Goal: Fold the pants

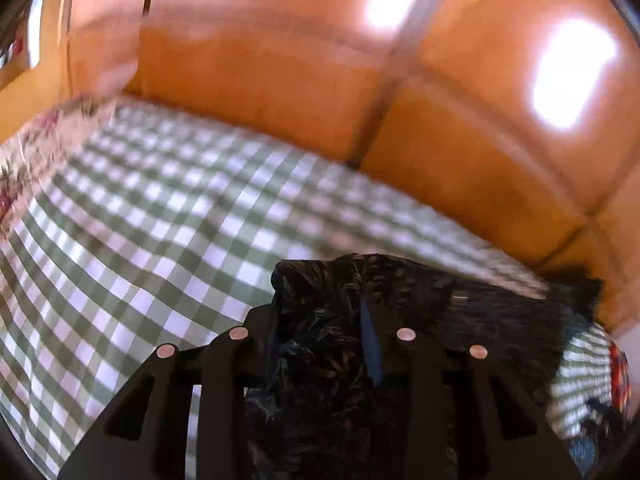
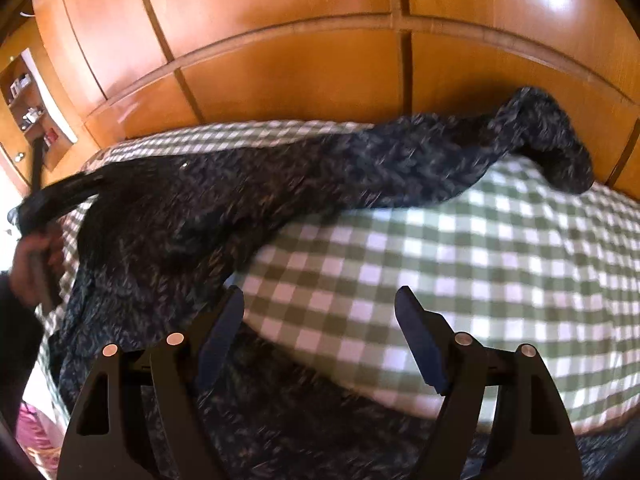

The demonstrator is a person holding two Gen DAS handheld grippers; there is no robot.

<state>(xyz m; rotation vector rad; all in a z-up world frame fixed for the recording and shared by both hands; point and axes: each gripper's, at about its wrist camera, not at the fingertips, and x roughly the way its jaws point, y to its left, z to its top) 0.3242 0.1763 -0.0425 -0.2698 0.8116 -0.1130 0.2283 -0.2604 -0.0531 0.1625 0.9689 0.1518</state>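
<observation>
Dark patterned pants (image 2: 280, 176) lie stretched across a bed with a green and white checked sheet (image 2: 480, 240), one leg reaching to the far right. My left gripper (image 1: 320, 312) is shut on a bunched end of the pants (image 1: 420, 292), with fabric packed between its fingers. In the right wrist view a hand (image 2: 32, 264) at the far left holds that gripper, lifting the pants' end. My right gripper (image 2: 320, 300) stands open above the sheet with nothing between its fingers. Its left finger (image 2: 224, 332) is at the edge of the pants; more fabric lies under it.
A wooden wardrobe (image 2: 280, 60) runs right behind the bed, also the wardrobe (image 1: 280, 80) in the left wrist view. An open shelf niche (image 2: 32, 100) sits at the far left. Floral fabric (image 1: 24, 152) lies at the sheet's (image 1: 160, 220) left edge. Pink fabric (image 2: 28, 416) shows bottom left.
</observation>
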